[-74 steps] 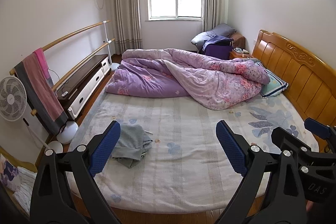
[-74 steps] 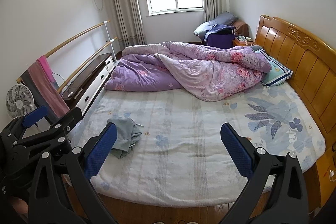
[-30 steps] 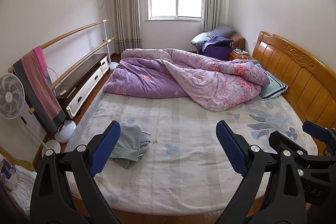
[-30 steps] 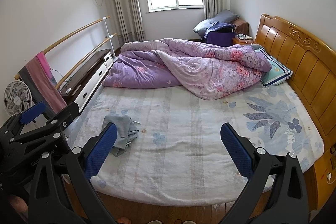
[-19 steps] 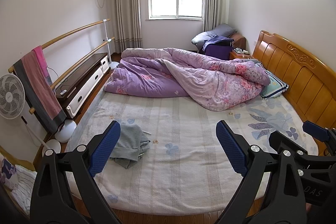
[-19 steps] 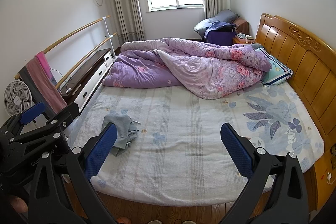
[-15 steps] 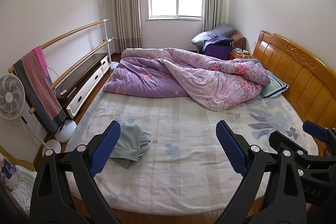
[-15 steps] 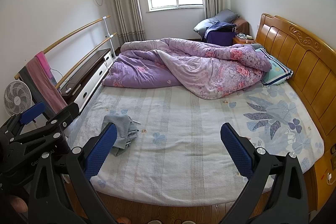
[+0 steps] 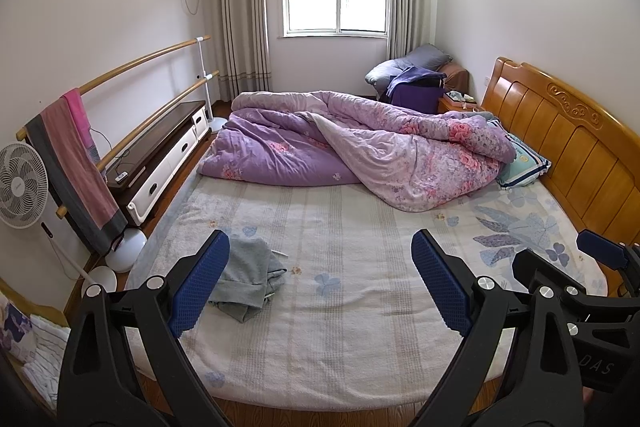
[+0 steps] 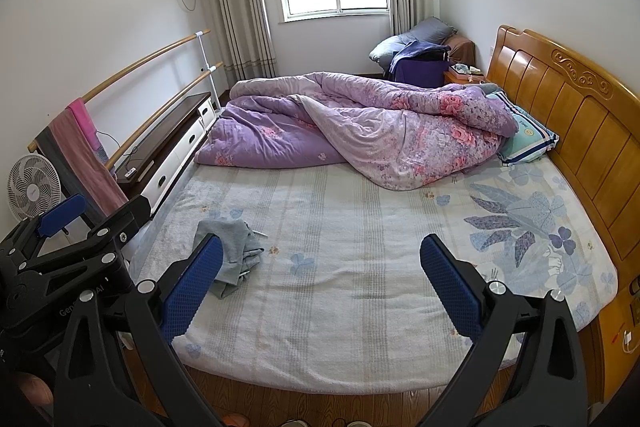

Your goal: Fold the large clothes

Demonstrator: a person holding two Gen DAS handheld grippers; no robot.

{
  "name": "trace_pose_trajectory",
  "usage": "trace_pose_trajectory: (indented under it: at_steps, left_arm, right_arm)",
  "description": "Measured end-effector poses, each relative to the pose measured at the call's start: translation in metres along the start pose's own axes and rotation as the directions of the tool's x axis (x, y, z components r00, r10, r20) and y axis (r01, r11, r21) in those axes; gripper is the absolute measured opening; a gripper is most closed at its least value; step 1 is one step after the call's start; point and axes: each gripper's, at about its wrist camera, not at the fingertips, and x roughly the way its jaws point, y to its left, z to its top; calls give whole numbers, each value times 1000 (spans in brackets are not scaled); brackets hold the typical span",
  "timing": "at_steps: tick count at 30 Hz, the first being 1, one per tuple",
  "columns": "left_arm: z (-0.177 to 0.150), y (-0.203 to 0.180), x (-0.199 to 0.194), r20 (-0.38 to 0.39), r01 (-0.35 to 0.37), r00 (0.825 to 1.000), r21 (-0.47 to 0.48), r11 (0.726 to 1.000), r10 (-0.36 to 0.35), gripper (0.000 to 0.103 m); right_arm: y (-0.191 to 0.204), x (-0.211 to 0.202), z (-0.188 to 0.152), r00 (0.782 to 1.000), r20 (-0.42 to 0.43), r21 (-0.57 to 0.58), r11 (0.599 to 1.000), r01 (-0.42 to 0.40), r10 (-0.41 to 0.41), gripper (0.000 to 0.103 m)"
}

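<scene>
Near the bed's (image 9: 320, 367) foot-end corner, on the near side: a grey garment (image 9: 244, 283) lies crumpled, not folded, so folding remains. Left gripper (image 9: 320, 283) and right gripper (image 10: 322, 275) hang short of the mattress edge, jaws spread, empty.
</scene>
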Motion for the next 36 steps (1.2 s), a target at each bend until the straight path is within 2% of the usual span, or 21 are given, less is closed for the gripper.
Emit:
trace_pose_trajectory:
  at_steps: [36]
  left_arm:
    - [5, 2, 3, -2, 5, 1000, 5, 1000, -5, 93]
  right_arm:
    - [-6, 15, 5, 1000, -4, -8, 1000, -6, 6, 95]
